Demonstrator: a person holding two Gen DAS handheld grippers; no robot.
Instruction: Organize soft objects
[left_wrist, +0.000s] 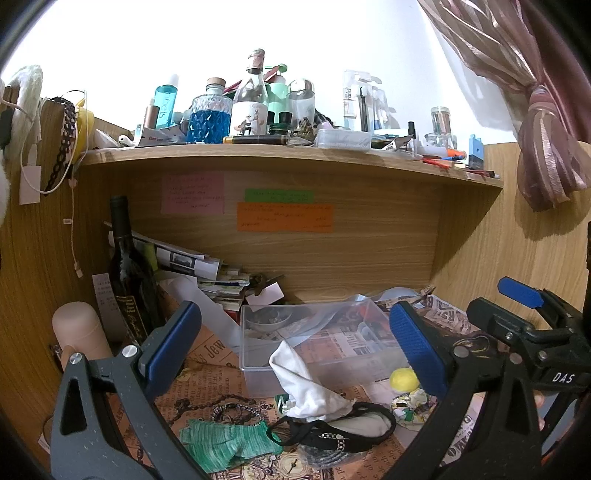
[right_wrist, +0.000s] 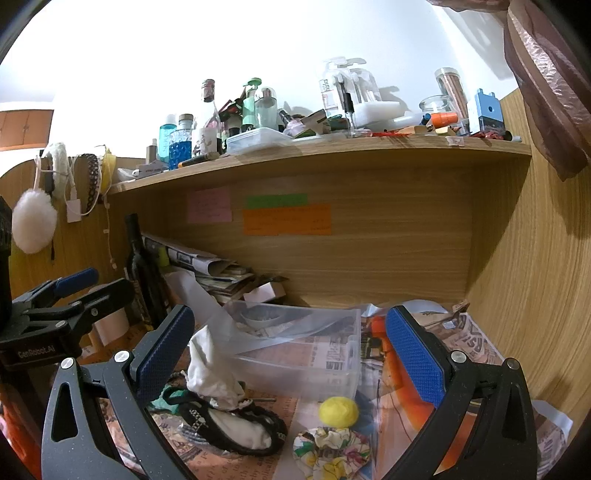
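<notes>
Left gripper (left_wrist: 291, 347): jaws were spread wide with nothing between them, blue pads at lower left and lower right of the left wrist view. It hung over the desk clutter.

Right gripper (right_wrist: 290, 349): same deal, wide apart and empty. It also showed up at the right edge of the left wrist view (left_wrist: 524, 317).

White cloth (left_wrist: 303, 384): bunched up at lower center of the left view, draped against the front wall of the clear plastic box (left_wrist: 258, 369) and resting on the black headband (left_wrist: 332, 432).

Black headband: lay low in the frame, beaded strip on one side, white padding inside.

Green knit piece (left_wrist: 229, 439): bottom center-left of the left view, just beside the headband. In the right view I could only see a sliver of it behind the left pad.

Yellow pom-pom (right_wrist: 338, 411): lower center of the right view, just in front of the box corner.

Floral scrunchie (right_wrist: 332, 448): right below the pom-pom, touching or nearly so, honestly couldn't tell.

Clear plastic box: mid-frame, open top, with a small bowl inside at the back.

Dark wine bottle (left_wrist: 127, 273): upright at the left, next to a leaning stack of papers.

Shelf (left_wrist: 295, 157): across the upper frame, crammed with bottles and jars.
</notes>
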